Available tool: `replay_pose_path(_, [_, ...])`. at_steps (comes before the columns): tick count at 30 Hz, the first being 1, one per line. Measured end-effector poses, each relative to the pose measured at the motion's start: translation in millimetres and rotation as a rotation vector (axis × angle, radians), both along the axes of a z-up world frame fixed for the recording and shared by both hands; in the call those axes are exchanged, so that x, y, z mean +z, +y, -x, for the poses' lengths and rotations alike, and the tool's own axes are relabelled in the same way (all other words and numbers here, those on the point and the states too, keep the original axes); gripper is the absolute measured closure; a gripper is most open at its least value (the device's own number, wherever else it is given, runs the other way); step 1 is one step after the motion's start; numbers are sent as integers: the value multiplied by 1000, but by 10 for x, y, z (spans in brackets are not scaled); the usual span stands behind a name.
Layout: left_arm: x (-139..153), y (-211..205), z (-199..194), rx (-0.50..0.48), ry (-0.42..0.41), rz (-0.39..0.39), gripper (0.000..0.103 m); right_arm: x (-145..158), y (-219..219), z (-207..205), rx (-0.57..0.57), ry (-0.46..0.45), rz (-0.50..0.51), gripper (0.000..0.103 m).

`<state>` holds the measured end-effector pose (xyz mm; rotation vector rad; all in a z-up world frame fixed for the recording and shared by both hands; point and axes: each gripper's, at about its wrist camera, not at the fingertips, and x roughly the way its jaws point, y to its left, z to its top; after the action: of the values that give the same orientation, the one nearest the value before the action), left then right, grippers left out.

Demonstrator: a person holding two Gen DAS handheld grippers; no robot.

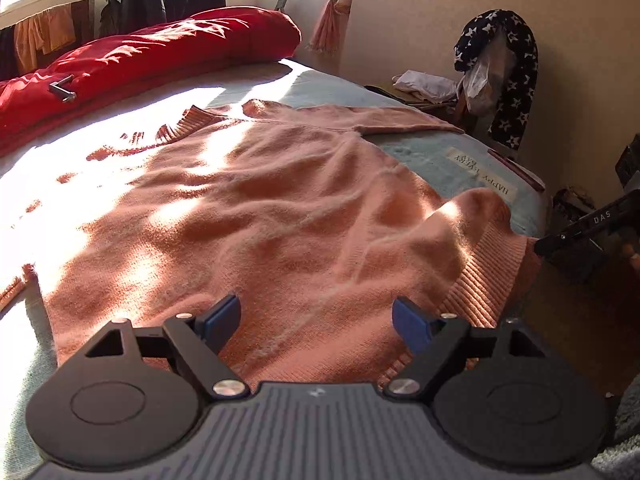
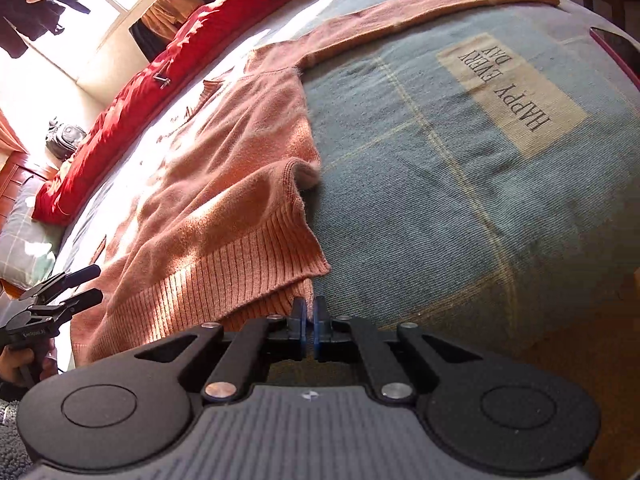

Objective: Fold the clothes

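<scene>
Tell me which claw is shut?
The right claw, pads together at the sweater's hem corner. The left claw gapes wide above the sweater.

Two wrist views, low over the bed's near edge

Each looks forward and down past its own claw; both share the pink sweater (image 1: 260,216) ahead and the red duvet (image 2: 132,96) beyond.

Sweater (image 1: 256,208): fuzzy pink-orange knit, soft nap, ribbed hem & cuffs. Bed cover (image 2: 460,200): matt blue-green woven cloth, coarse weave w/ thin pale lines, cream printed patch. Red quilt (image 1: 152,56): smooth cloth, slight sheen, prob. satin-like, too sunlit to tell. Left gripper (image 1: 316,320) & right gripper (image 2: 310,320): matt black plastic, blue pads, shiny metal rivets, ribbed grey body.
</scene>
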<state>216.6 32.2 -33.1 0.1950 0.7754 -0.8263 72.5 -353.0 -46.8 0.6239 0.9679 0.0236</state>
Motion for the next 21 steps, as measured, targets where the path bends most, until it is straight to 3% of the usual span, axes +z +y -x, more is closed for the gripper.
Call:
replay_pose_path(8, [-25,91,-1,25,6,-15,20,8,24,48,21,142,131,96])
replay_pose_path(11, [-38,70,-41,48,17,-12,20,142,-126,6,-20,77,143,93])
replay_pose_path(14, [-31,-23,-58,63,14,-25,20,249,-222,-216,-1,-15,125,77])
replay_pose_path(16, [-21,-94,-54,74,12,-35,20,236,-239,-483,49,-55,109,73])
replay_pose_path(21, [9,-237,-27,150,21,-75,20,67,-220,-1190,167,-95,84,72])
